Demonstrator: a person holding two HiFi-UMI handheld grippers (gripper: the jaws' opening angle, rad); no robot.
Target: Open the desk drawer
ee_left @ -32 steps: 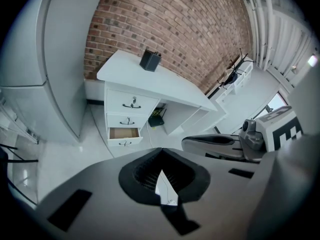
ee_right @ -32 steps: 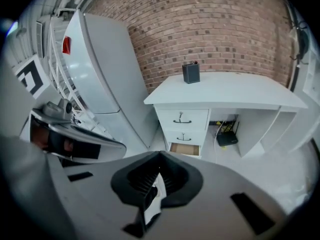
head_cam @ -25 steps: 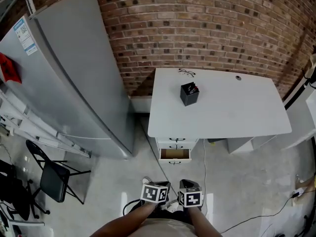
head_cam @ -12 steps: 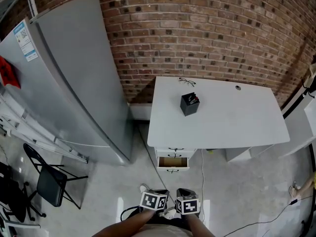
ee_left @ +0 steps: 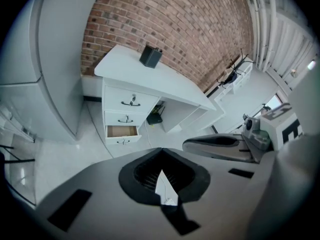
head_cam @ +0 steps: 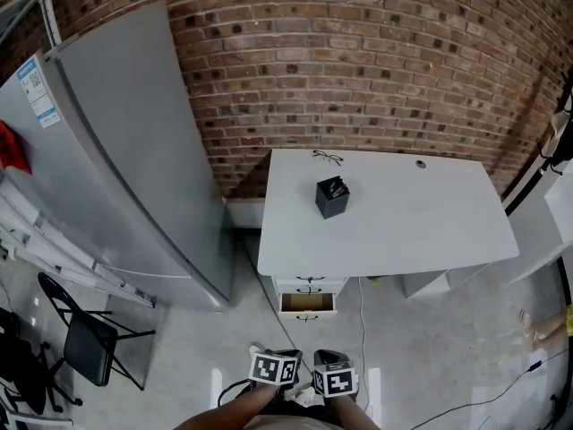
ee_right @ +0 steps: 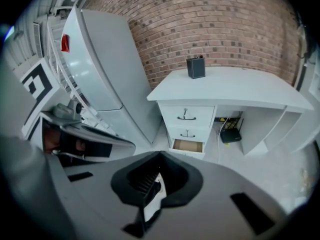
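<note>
Since the bottom drawer (head_cam: 307, 304) of the desk (head_cam: 421, 231) already stands pulled out, its bare wooden inside showing, and you stand well apart from it, the job looks done or nearly so. Your left gripper (ee_left: 161, 176) and right gripper (ee_right: 154, 181) hang side by side near your body, each with jaws pressed together on nothing. To draw it further, step close, spread one pair round the small dark handle (ee_left: 123, 141), and pull straight and level so it doesn't bind
</note>
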